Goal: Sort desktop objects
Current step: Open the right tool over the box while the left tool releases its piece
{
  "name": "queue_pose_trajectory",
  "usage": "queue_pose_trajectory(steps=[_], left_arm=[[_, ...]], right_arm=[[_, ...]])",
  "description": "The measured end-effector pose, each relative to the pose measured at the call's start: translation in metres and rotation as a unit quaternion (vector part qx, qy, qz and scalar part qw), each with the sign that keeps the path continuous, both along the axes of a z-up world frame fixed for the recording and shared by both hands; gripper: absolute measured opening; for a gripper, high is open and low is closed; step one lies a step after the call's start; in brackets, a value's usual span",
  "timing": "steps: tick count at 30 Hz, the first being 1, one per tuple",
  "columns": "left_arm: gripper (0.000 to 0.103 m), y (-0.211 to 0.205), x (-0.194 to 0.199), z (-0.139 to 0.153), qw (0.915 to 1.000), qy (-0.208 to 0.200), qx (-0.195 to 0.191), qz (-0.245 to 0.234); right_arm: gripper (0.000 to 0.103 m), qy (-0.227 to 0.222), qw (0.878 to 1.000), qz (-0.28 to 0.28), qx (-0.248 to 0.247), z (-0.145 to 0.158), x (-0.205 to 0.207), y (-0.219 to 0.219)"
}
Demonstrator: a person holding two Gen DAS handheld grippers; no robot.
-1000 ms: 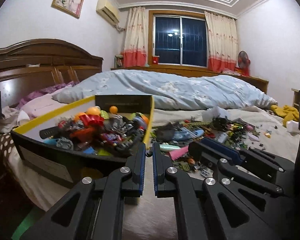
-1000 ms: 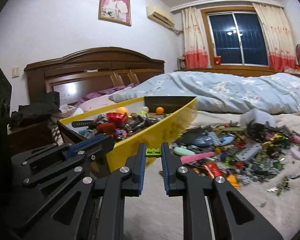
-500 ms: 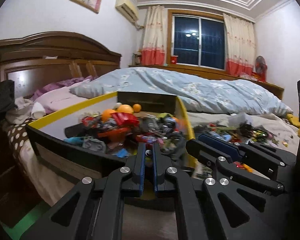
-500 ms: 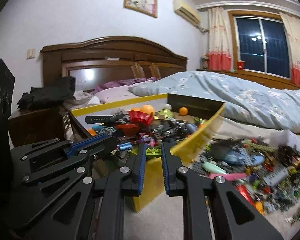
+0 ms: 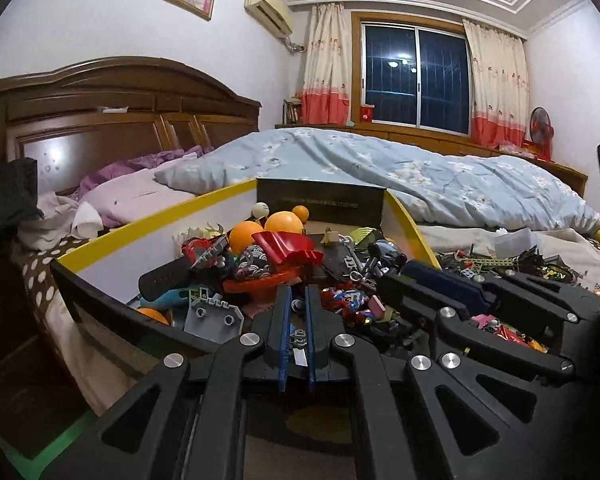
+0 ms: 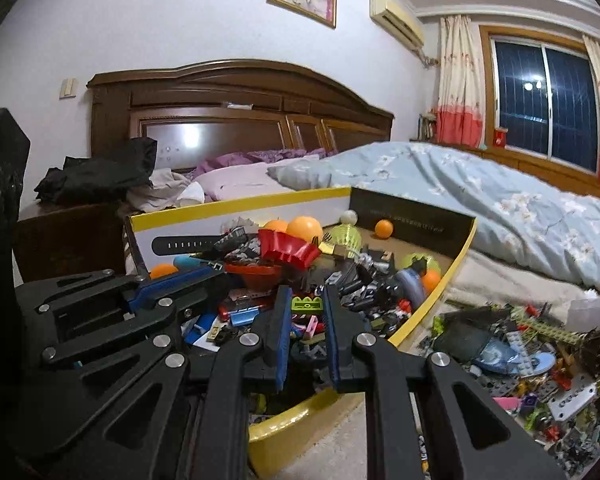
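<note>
The right gripper (image 6: 307, 307), clamped across a green brick (image 6: 307, 303), hangs above the box (image 6: 458, 258) near its front corner; the left gripper's (image 5: 296, 307) fingers pinch a small grey piece (image 5: 299, 336).

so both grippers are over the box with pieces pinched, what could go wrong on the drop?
1. The right gripper holds a green brick above a heaped pile; released here, it could bounce off the red toy rather than settle.
2. The left gripper pinches a tiny grey piece; it may stick to a pad.
3. Both grippers sit close together over the yellow-rimmed box, so opening could knock them together.
</note>
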State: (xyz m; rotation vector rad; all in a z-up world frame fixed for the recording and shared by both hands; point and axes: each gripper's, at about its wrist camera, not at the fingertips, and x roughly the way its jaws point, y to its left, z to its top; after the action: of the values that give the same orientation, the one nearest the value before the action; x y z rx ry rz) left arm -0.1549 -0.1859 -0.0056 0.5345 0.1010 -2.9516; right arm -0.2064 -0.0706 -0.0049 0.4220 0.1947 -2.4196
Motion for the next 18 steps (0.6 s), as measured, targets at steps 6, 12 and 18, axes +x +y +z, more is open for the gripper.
queue_pose_trajectory(steps=[6,12,18], left_arm=[[0.007,0.002,-0.002,-0.001,0.9998,-0.007,0.003,0.016],[0.008,0.002,0.003,-0.003,0.9992,0.007,0.006,0.038],[0.008,0.002,0.007,0.000,0.9991,-0.001,0.013,0.041]], right_arm=[[0.021,-0.024,1.000,-0.005,-0.006,-0.004,-0.010,0.001],[0.033,0.000,1.000,-0.025,0.013,-0.002,-0.008,0.002],[0.038,0.025,0.999,-0.039,0.027,0.003,0.002,0.004]])
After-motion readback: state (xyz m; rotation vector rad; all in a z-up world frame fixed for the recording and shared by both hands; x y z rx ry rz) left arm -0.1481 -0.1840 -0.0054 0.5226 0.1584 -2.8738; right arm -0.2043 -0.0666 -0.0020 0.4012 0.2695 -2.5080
